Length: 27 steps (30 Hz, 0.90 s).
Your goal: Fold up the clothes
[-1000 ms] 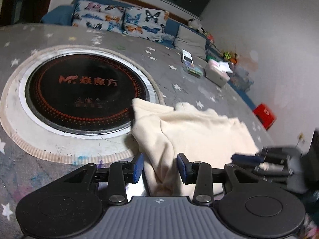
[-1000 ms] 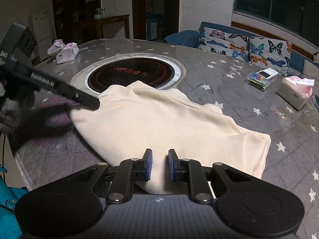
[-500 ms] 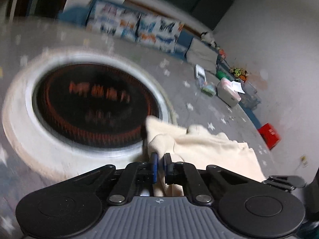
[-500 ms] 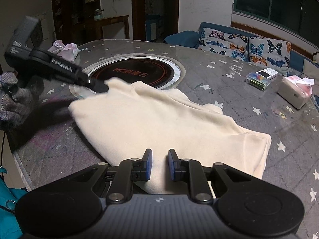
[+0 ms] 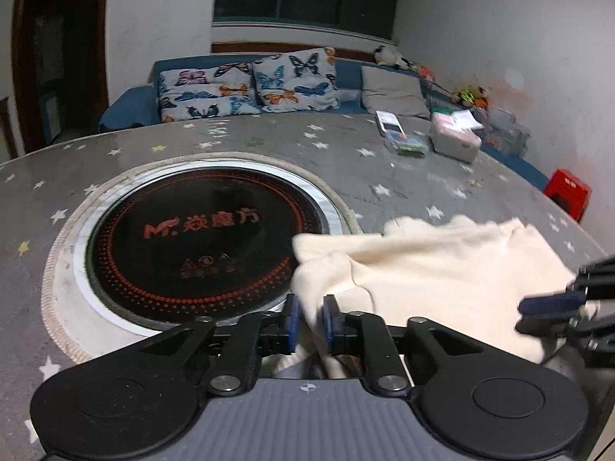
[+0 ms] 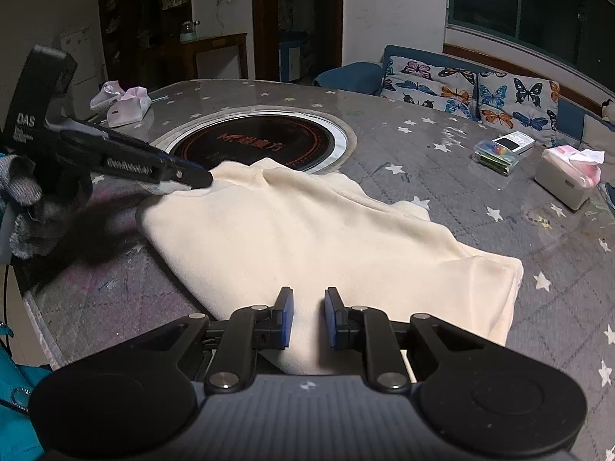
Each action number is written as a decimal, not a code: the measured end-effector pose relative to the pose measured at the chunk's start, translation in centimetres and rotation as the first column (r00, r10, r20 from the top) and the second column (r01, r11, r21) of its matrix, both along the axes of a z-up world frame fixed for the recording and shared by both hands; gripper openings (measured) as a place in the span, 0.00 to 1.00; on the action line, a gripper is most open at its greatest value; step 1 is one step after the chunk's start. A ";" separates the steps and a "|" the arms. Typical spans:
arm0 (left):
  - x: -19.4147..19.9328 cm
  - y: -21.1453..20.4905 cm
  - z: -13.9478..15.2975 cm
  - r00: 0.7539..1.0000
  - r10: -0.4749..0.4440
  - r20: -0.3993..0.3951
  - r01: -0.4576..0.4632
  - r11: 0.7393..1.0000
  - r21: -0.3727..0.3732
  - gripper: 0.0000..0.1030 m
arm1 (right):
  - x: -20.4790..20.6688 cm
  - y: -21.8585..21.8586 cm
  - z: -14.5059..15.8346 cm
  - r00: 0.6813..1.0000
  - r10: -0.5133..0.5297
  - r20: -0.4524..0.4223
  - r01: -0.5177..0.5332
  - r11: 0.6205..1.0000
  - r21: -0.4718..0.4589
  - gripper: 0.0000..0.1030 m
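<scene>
A: Start nearest. State of the right claw (image 6: 306,317)?

B: Its jaws stand apart with cream fabric showing in the gap. The garment's near hem runs under and between the fingers; whether the pads actually pinch it I cannot tell. I would log it as released, resting at the hem.

A: And the left claw (image 5: 308,319)?

B: Narrow gap, cloth running between the blue pads. From the right wrist view its tip (image 6: 192,181) sits on the far-left corner of the garment, and the cloth peaks slightly there. Judged: clenched on that corner.

A: Location of the garment (image 6: 307,230)?

B: Flat on the worktop (image 6: 480,238), partly folded, its far edge lapping the rim of the round black hob (image 6: 261,142) set into the surface.

A: Handling properties?

B: Judged from the drape: light, soft, fleece-like, no stiffness. It will sag between grip points and cling to itself rather than slide. Not fragile. A single-point hold will let it bunch.

A: Recommended hold?

B: Corners or hem edges, both claws level, cloth kept taut between them. Avoid mid-panel pinches; they may gather more than one layer.

A: Anything beyond?

B: A tissue box (image 6: 569,180) and a small clear case (image 6: 496,157), well apart from the cloth. Then the sofa cushions (image 6: 472,84).
</scene>
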<state>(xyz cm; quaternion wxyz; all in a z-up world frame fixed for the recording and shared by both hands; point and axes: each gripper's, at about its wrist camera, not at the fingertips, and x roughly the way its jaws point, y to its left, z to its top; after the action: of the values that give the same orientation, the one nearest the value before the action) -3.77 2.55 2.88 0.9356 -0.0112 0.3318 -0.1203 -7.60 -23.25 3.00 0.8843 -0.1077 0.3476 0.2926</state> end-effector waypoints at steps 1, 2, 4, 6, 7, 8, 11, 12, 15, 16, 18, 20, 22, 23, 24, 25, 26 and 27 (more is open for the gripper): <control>0.1 0.0 0.4 1.000 0.011 0.007 -0.011 1.000 -0.004 0.17 | 0.0 0.0 0.0 1.000 -0.004 -0.001 0.004 1.000 0.003 0.17; 0.2 0.1 0.8 1.000 0.018 0.015 -0.018 1.000 -0.013 0.16 | 0.0 -0.1 0.0 1.000 -0.008 -0.002 0.008 1.000 0.008 0.17; 0.5 -0.3 1.6 1.000 -0.003 0.025 0.004 0.999 -0.048 0.16 | 0.0 -0.1 0.1 1.000 -0.017 -0.006 0.017 1.000 0.018 0.17; 1.0 -1.1 2.1 0.999 -0.035 0.031 0.037 0.997 -0.072 0.16 | 0.1 -0.3 0.3 1.000 -0.026 -0.011 0.026 0.999 0.034 0.17; 1.3 -1.7 2.1 0.998 -0.052 0.028 0.054 0.996 -0.070 0.16 | 0.1 -0.3 0.4 0.999 -0.031 -0.013 0.031 0.999 0.042 0.17; 1.7 -2.4 1.9 0.998 -0.067 0.019 0.068 0.995 -0.071 0.15 | 0.1 -0.5 0.6 0.999 -0.036 -0.013 0.037 0.998 0.048 0.18; 3.0 -3.7 1.1 0.996 -0.091 -0.013 0.089 0.993 -0.083 0.15 | 0.2 -1.0 1.1 0.998 -0.055 -0.013 0.056 0.996 0.066 0.22; 3.4 -4.1 0.8 0.995 -0.097 -0.024 0.094 0.992 -0.086 0.15 | 0.3 -1.2 1.2 0.998 -0.062 -0.010 0.063 0.996 0.070 0.23; 4.3 -5.1 0.4 0.992 -0.116 -0.042 0.112 0.989 -0.097 0.15 | 1.1 -2.3 1.6 0.994 -0.111 0.002 0.111 0.991 0.078 0.23; 4.5 -5.3 0.3 0.992 -0.120 -0.045 0.115 0.989 -0.097 0.15 | 1.4 -2.7 1.6 0.992 -0.128 0.006 0.128 0.989 0.079 0.23; 5.0 -5.9 0.0 0.991 -0.125 -0.049 0.121 0.989 -0.088 0.15 | 2.3 -3.8 1.3 0.983 -0.183 -0.001 0.183 0.980 0.080 0.23; 5.7 -6.3 -0.5 0.991 -0.119 -0.065 0.114 0.990 -0.079 0.15 | 2.4 -4.5 1.2 0.979 -0.203 -0.007 0.202 0.975 0.087 0.23; 6.4 -6.3 -1.0 0.991 -0.107 -0.085 0.101 0.992 -0.074 0.16 | 2.6 -5.2 1.0 0.975 -0.222 -0.014 0.222 0.970 0.095 0.23; 6.5 -6.3 -1.2 0.991 -0.103 -0.090 0.096 0.992 -0.076 0.16 | 2.6 -5.6 0.9 0.973 -0.231 -0.017 0.232 0.968 0.098 0.22; 6.5 -6.1 -1.2 0.991 -0.102 -0.089 0.095 0.992 -0.081 0.16 | 2.7 -5.9 0.8 0.970 -0.241 -0.020 0.241 0.965 0.102 0.22; 6.5 -6.1 -1.1 0.991 -0.101 -0.091 0.094 0.992 -0.085 0.16 | 2.7 -6.3 0.8 0.968 -0.250 -0.022 0.251 0.962 0.105 0.23; 6.4 -6.0 -1.0 0.991 -0.101 -0.091 0.093 0.992 -0.089 0.16 | 2.4 -6.7 1.1 0.965 -0.261 -0.012 0.261 0.960 0.099 0.23; 6.2 -5.9 -0.8 0.991 -0.102 -0.087 0.094 0.991 -0.094 0.16 | 2.2 -7.1 1.5 0.962 -0.273 -0.001 0.272 0.958 0.093 0.23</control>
<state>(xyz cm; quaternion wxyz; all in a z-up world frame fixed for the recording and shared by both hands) 2.44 -3.36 2.09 0.9109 -0.0421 0.3688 -0.1803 -5.42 -30.34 4.49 0.9222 -0.0198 0.3398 0.1833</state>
